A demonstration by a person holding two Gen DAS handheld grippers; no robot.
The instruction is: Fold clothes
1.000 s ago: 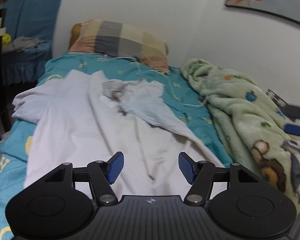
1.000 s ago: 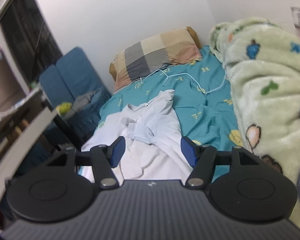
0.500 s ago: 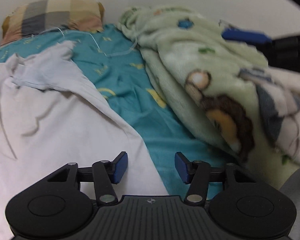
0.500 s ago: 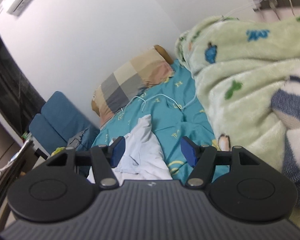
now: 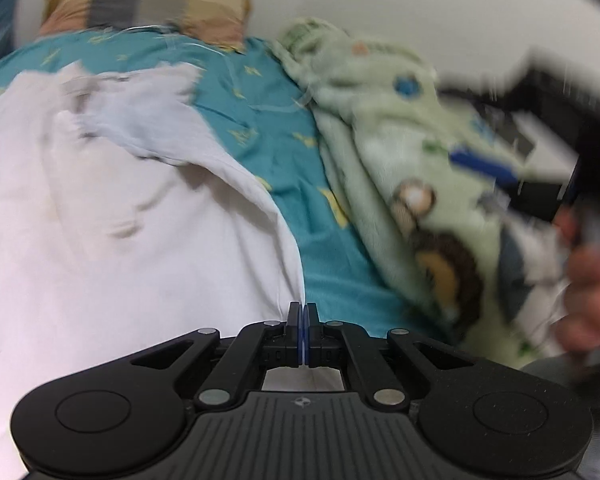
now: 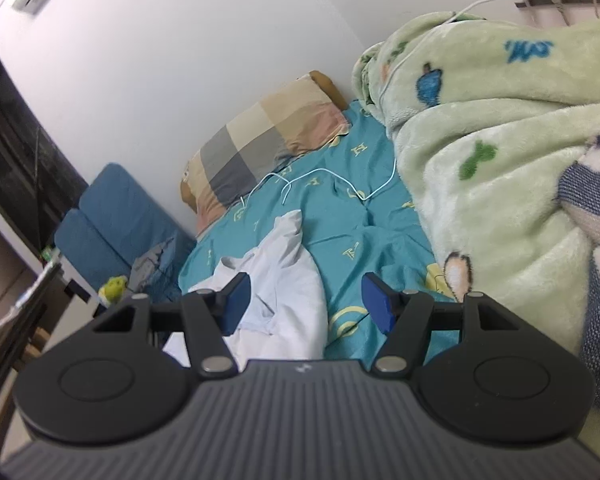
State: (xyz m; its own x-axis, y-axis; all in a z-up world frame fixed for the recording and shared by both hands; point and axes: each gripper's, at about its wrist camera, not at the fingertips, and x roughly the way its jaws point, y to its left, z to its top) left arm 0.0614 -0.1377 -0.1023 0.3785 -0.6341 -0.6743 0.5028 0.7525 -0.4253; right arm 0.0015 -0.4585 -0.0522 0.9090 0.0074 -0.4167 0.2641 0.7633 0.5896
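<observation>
A white garment (image 5: 132, 240) lies spread on the teal bed sheet (image 5: 324, 248), with a pale blue part (image 5: 148, 120) bunched at its far end. My left gripper (image 5: 302, 316) is shut on the garment's near right edge. In the right wrist view the same garment (image 6: 288, 288) lies between and beyond the fingers. My right gripper (image 6: 306, 304) is open and empty, held above the bed. It also shows blurred at the right of the left wrist view (image 5: 512, 176).
A green cartoon blanket (image 6: 500, 152) is heaped along the right side of the bed. A checked pillow (image 6: 260, 144) lies at the head by the wall. A white cable (image 6: 332, 184) trails over the sheet. A blue chair (image 6: 112, 220) stands left of the bed.
My left gripper has closed on the garment's near right edge; it was open half a second ago. The right gripper stayed open and shifted only slightly.
</observation>
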